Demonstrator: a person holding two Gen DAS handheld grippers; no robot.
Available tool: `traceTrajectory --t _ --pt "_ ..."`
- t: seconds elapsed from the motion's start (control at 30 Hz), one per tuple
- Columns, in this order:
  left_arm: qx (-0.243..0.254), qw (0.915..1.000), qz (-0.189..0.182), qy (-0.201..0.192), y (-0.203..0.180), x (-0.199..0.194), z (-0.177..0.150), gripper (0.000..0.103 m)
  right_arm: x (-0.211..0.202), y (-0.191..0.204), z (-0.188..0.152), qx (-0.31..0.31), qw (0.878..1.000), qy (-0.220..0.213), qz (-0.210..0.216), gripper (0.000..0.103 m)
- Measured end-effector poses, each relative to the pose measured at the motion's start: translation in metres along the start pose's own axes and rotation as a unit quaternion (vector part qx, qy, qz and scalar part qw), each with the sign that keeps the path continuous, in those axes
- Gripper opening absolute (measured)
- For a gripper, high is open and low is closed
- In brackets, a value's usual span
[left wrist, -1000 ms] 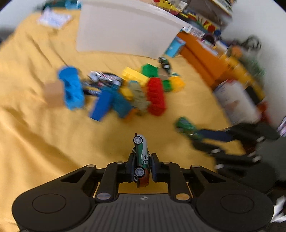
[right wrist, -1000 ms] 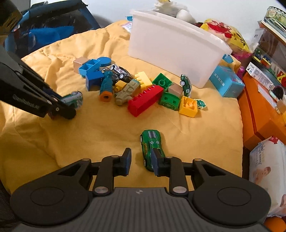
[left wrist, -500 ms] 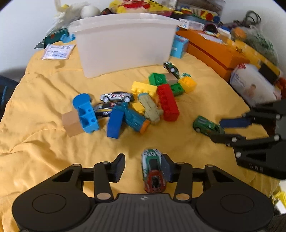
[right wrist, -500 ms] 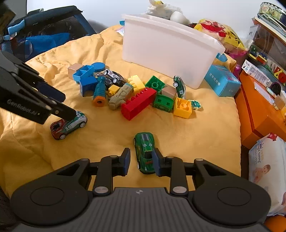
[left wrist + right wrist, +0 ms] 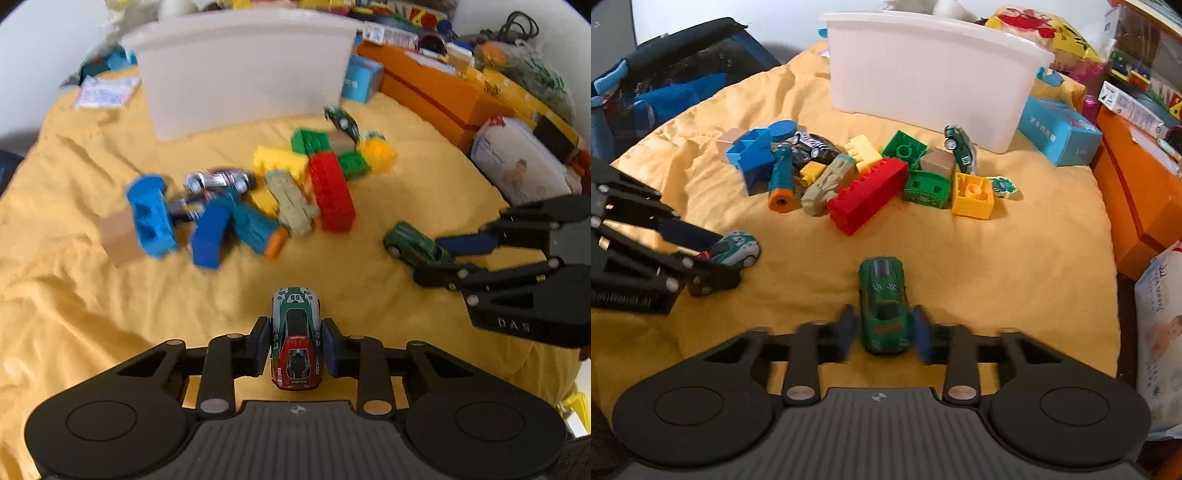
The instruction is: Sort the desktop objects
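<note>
A red, green and white racing car point(image 5: 295, 332), number 59, sits on its wheels on the yellow cloth point(image 5: 110, 314). My left gripper point(image 5: 296, 332) is closing, and its pads meet the car's two sides. A dark green toy car point(image 5: 884, 302) rests on the cloth between the fingers of my right gripper point(image 5: 884, 325), whose jaws are opening with a sliver of gap beside the car. Each gripper also shows in the other's view: the right gripper point(image 5: 448, 258) around the green car point(image 5: 413, 242), the left gripper point(image 5: 709, 258) with the racing car point(image 5: 738, 249).
A heap of bricks lies mid-cloth, with a long red brick point(image 5: 868, 194), more toy cars and blue blocks point(image 5: 753, 158). Behind it stands a white tub point(image 5: 931, 81). A blue carton point(image 5: 1060, 133), an orange box point(image 5: 1137, 177) and a wipes pack point(image 5: 1160, 325) line the right; a dark bag point(image 5: 665, 85) is at left.
The left gripper let the racing car down from its side onto its wheels, then narrowed around it. The right gripper slid forward along the green car and its jaws widened slightly.
</note>
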State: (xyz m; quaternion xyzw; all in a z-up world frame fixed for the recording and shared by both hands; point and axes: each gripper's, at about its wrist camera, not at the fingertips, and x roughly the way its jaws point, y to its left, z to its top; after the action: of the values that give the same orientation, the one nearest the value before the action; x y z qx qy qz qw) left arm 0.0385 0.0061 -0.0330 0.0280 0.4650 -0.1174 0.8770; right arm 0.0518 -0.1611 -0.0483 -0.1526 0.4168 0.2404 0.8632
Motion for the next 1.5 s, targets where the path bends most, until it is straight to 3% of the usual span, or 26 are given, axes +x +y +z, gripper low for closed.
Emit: traceTrajectory --t 0.27,0.67,0.87,0.97,1.17,1.23,1.37,1.5 --pt "0.021 0.9963 0.014 -0.082 0.009 -0.034 0.055 0.033 -0.021 -0.01 0.032 0.004 0.999 -0.035 0.001 0.033" --pt "0.071 0.9776 0.065 -0.187 0.046 -0.054 0.17 0.033 -0.039 -0.051 0.153 -0.01 0.988 -0.143 -0.062 0.033" --pt "0.071 0.9714 0.08 -0.212 0.059 -0.038 0.226 0.033 -0.025 -0.069 0.21 -0.002 0.982 -0.167 -0.084 0.033" --pt "0.053 0.9746 0.078 -0.204 0.063 -0.022 0.241 0.033 -0.01 -0.077 0.23 0.011 0.983 -0.162 -0.085 0.033" --pt "0.018 0.984 0.072 -0.162 0.073 0.01 0.245 0.036 0.023 -0.085 0.243 0.033 0.987 -0.129 -0.089 0.034" --pt "0.019 0.983 0.063 -0.171 0.074 0.005 0.238 0.047 0.023 -0.085 0.239 0.041 0.987 -0.129 -0.083 0.037" --pt "0.022 0.9802 0.064 -0.186 0.073 -0.006 0.218 0.048 0.011 -0.08 0.224 0.037 0.985 -0.147 -0.087 0.037" --pt "0.009 0.9815 0.044 -0.186 0.072 -0.014 0.18 0.048 -0.002 -0.069 0.2 0.049 0.985 -0.158 -0.056 0.037"
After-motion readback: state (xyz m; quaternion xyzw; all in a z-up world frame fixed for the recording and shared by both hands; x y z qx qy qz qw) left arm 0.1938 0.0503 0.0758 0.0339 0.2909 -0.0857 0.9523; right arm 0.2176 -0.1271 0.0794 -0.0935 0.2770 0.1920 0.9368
